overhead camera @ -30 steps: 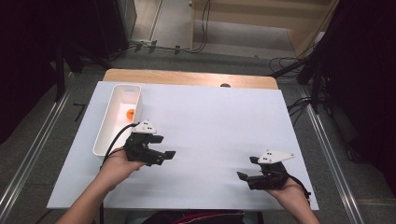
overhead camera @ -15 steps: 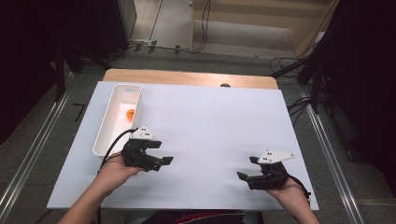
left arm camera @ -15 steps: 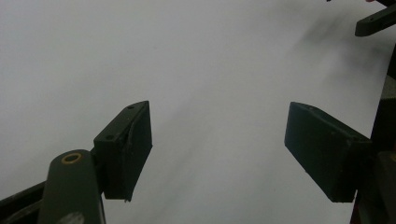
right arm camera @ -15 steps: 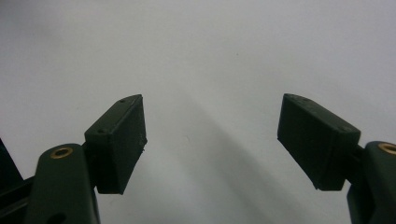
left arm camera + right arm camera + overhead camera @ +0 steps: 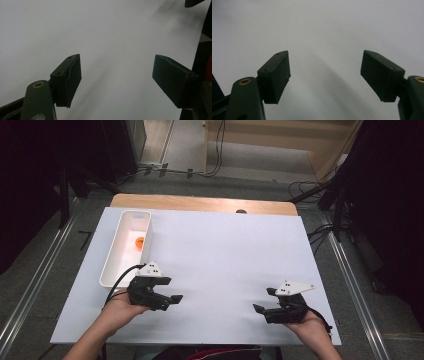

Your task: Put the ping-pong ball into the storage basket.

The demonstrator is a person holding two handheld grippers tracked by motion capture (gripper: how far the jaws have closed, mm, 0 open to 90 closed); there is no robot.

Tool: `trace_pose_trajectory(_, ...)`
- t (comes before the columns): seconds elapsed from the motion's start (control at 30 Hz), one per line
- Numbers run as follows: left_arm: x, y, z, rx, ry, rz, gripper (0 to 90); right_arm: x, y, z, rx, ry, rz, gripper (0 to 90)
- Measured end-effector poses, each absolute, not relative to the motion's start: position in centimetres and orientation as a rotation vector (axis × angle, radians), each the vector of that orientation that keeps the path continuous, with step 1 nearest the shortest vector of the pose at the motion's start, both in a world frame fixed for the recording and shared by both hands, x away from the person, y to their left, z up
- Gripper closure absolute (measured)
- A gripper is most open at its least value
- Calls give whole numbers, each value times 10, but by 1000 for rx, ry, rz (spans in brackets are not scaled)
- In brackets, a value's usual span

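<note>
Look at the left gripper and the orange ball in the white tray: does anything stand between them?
Only the tray's own wall. The left gripper is open beside the tray's near end, and the orange ball lies inside, so the gripper must go over the rim.

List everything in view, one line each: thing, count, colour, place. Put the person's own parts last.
Table sheet: one, white, covering the tabletop.
Wooden table edge: one, light brown, showing along the sheet's far side.
Tray: one, white, long and narrow, at the sheet's left side.
Small object: one, orange, inside the tray towards its far end; too small to identify.
Cables: several, dark, on the floor beyond the table.
Left claw: one, black, near the tray's near end, jaws apart with nothing between them.
Right claw: one, black, at the sheet's near right, jaws apart with nothing between them.
Hands: two, each holding one claw, coming in from the bottom edge.
</note>
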State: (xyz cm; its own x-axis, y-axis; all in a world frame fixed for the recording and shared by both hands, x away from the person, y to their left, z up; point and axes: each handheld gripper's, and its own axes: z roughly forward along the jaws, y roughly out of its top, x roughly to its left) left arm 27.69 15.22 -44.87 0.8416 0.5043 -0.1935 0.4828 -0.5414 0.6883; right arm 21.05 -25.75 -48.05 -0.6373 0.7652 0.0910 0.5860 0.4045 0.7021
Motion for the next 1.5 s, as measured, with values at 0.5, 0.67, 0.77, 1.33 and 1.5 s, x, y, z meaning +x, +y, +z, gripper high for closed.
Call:
trace_pose_trajectory(0.5,265,154,-459,2280,654,6,229,211,-258,-481,1192,2416,1055,221)
trace_pose_trajectory(0.67,265,160,-461,2266,671,7,229,211,-259,-481,1186,2411,1058,221)
trace_pose_trajectory(0.77,264,162,-463,2280,667,10,229,211,-259,-480,1189,2406,1069,221)
trace_pose_trajectory(1.33,258,174,-469,2316,636,6,229,210,-258,-480,1197,2411,1057,221)
trace_pose_trajectory(1.5,259,176,-470,2327,640,3,228,210,-258,-480,1186,2414,1057,221)
